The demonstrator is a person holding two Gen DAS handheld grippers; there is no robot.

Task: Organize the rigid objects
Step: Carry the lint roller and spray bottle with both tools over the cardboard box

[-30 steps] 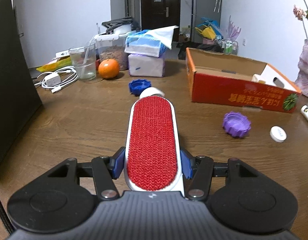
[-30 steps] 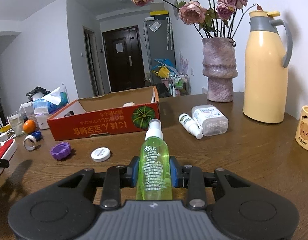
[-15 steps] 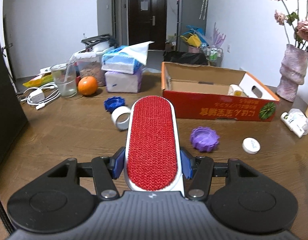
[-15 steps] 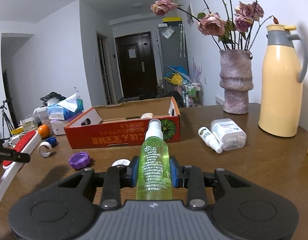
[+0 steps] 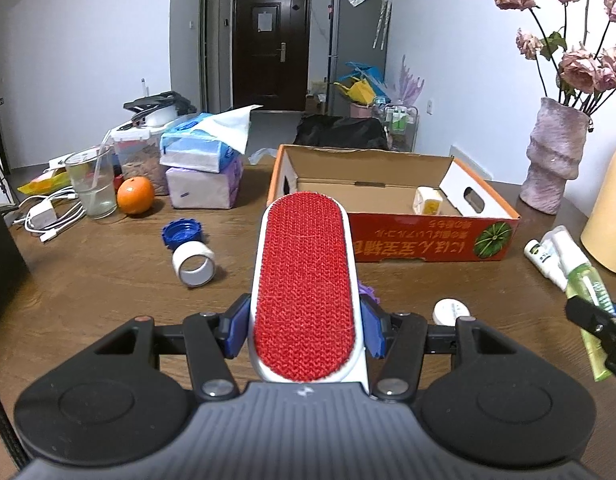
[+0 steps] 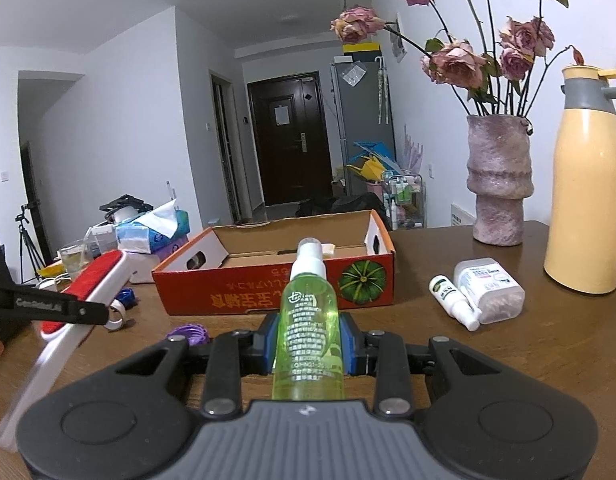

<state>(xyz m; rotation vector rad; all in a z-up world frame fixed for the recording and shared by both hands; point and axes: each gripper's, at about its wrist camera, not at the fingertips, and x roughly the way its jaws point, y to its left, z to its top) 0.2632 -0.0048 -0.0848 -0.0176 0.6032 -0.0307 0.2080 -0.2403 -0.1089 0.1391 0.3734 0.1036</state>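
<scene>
While the left gripper clamps the lint brush and the right gripper clamps the green spray bottle, both seem carried toward the cardboard box ahead; next, releasing inside it.

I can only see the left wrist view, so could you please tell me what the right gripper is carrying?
Observer: The right gripper has its jaws shut on a green spray bottle, nozzle pointing toward the cardboard box.
Operator: What lies beside that gripper?
Observer: A small white bottle lies against a clear plastic container on the table.
Operator: Anything tall nearby?
Observer: A yellow thermos jug with a grey top stands right of the vase.
</scene>
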